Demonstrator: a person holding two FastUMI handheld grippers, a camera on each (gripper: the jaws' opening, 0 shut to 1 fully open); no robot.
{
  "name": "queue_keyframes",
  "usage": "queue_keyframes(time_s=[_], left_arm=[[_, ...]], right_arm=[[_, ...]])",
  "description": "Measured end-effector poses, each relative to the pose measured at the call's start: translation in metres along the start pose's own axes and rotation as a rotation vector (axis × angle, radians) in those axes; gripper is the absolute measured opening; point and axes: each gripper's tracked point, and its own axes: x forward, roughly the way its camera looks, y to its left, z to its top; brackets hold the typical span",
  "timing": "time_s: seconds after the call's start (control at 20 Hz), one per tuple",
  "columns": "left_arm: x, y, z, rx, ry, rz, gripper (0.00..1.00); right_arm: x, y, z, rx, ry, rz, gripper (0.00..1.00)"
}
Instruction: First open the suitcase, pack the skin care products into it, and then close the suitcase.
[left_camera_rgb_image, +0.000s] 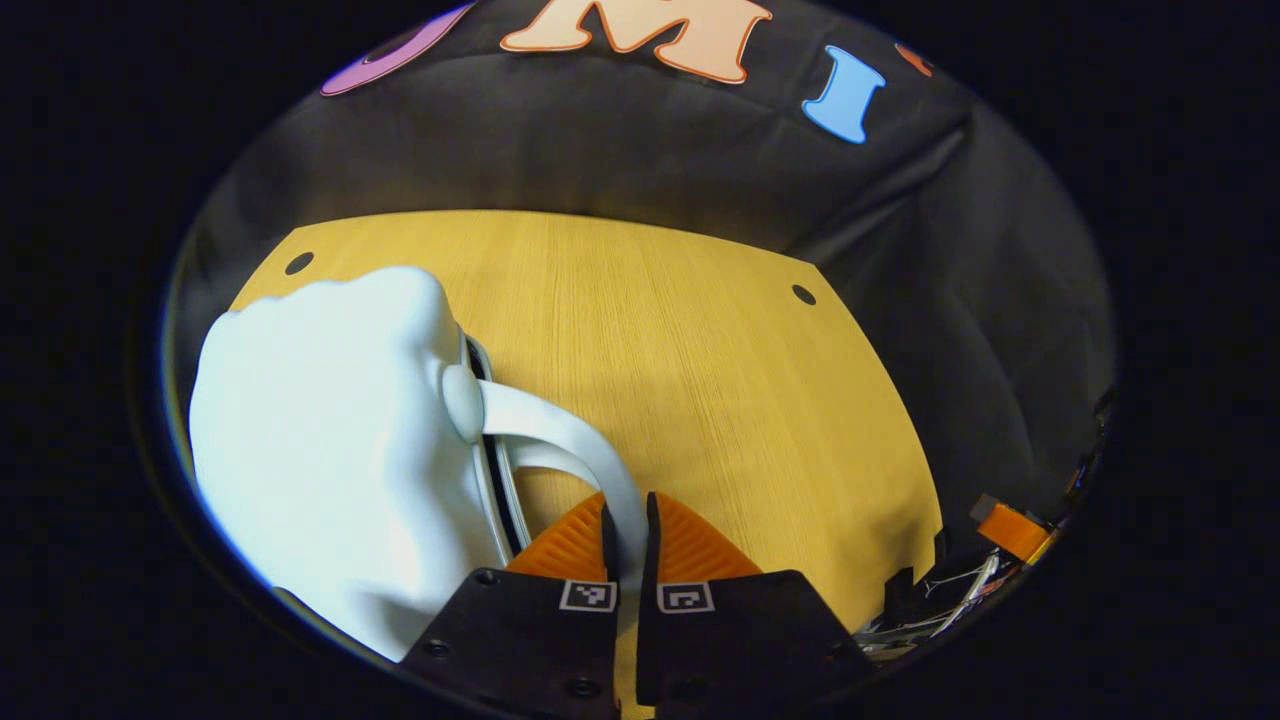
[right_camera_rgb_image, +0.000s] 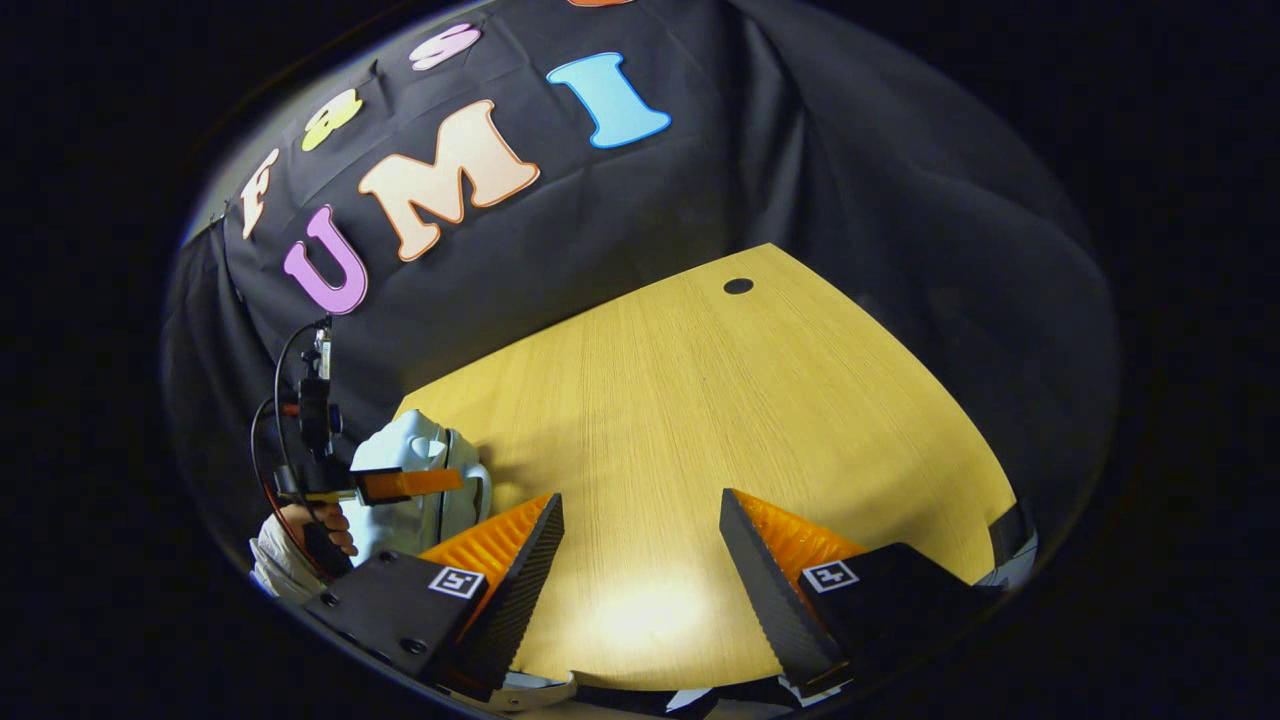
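Note:
A small pale white suitcase (left_camera_rgb_image: 330, 440) stands closed on the wooden table (left_camera_rgb_image: 700, 350) at the left of the left gripper view. Its curved white handle (left_camera_rgb_image: 560, 425) arches toward me, and my left gripper (left_camera_rgb_image: 628, 515) is shut on the handle's near end. In the right gripper view the same suitcase (right_camera_rgb_image: 410, 450) sits at the far left of the table (right_camera_rgb_image: 700, 400), with the left gripper (right_camera_rgb_image: 400, 485) and the hand (right_camera_rgb_image: 320, 520) holding it in front of it. My right gripper (right_camera_rgb_image: 640, 500) hovers open over bare tabletop, nothing between its fingers.
Black cloth walls close off the table's back and right sides. Round holes (left_camera_rgb_image: 803, 294) mark the table's far corners. Cables and an orange part (left_camera_rgb_image: 1010, 530) lie off the right edge. A white object (right_camera_rgb_image: 530, 690) shows at the near edge, under my right gripper.

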Motion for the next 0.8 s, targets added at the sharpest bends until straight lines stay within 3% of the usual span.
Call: queue_keyframes(time_s=[0.05, 0.2, 0.4, 0.5, 0.8], left_arm=[[0.003, 0.002, -0.003, 0.002, -0.009, 0.032, 0.02], [0.014, 0.000, -0.003, 0.003, -0.090, 0.147, 0.16], [-0.015, -0.026, 0.030, 0.113, -0.321, 0.228, 0.90], [-0.047, -0.033, 0.053, 0.159, -0.441, 0.243, 0.96], [-0.144, -0.042, 0.100, 0.279, -0.666, 0.320, 0.94]], right_arm=[[0.001, 0.001, 0.001, 0.000, -0.001, 0.002, 0.96], [0.005, 0.007, 0.005, -0.010, -0.006, 0.013, 0.96], [0.008, 0.026, 0.022, -0.055, -0.051, 0.051, 0.99], [0.009, 0.033, 0.035, -0.090, -0.097, 0.060, 0.99], [-0.017, 0.078, 0.105, -0.129, -0.341, 0.145, 0.99]])
